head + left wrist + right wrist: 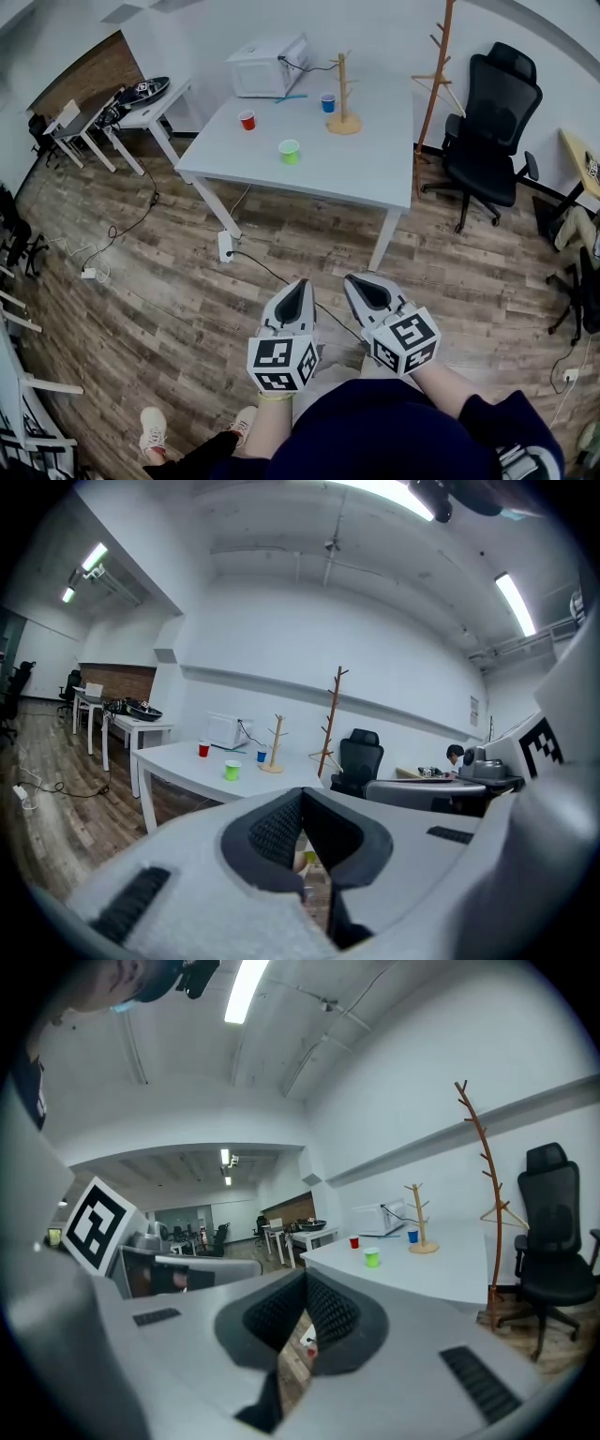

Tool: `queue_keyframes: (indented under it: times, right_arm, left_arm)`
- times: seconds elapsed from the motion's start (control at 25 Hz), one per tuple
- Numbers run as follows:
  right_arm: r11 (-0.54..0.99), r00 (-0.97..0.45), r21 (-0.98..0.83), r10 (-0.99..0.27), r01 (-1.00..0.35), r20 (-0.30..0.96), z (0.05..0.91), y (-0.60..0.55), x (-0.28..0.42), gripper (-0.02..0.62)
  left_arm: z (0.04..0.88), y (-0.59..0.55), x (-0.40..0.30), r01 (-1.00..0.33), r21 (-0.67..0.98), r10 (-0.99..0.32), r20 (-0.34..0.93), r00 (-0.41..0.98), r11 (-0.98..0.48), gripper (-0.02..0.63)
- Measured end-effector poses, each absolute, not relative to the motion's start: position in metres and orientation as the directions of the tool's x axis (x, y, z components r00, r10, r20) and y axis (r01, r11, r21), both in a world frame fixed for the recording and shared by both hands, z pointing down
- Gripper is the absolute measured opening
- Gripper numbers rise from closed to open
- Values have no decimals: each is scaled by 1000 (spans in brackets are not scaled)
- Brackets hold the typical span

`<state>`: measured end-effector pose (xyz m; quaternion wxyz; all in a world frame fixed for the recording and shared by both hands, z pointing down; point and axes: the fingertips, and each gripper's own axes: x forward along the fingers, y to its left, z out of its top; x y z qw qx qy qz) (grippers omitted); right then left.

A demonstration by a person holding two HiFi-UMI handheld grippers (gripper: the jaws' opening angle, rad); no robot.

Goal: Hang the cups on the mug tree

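Plastic-looking, the green cup (289, 151) seems light and crushable, so we'd pinch its rim gently; jaws of left gripper (300, 284) and right gripper (352, 279) sit closed, empty.

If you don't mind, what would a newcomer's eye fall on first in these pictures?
The left gripper and right gripper, both shut and empty, sit low in the head view. Beyond them a white table bears a red cup, green cup, blue cup and a bare wooden mug tree.
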<state>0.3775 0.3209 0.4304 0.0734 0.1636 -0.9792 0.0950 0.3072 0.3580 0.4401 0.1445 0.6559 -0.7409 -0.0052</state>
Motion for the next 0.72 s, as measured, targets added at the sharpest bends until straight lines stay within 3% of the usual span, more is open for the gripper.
queue_keyframes:
  times: [0.72]
  right_arm:
    - [945, -961, -206, -220, -252, 166, 432, 320, 338, 29]
  left_arm:
    - [439, 345, 274, -969, 187, -968, 223, -118, 161, 20]
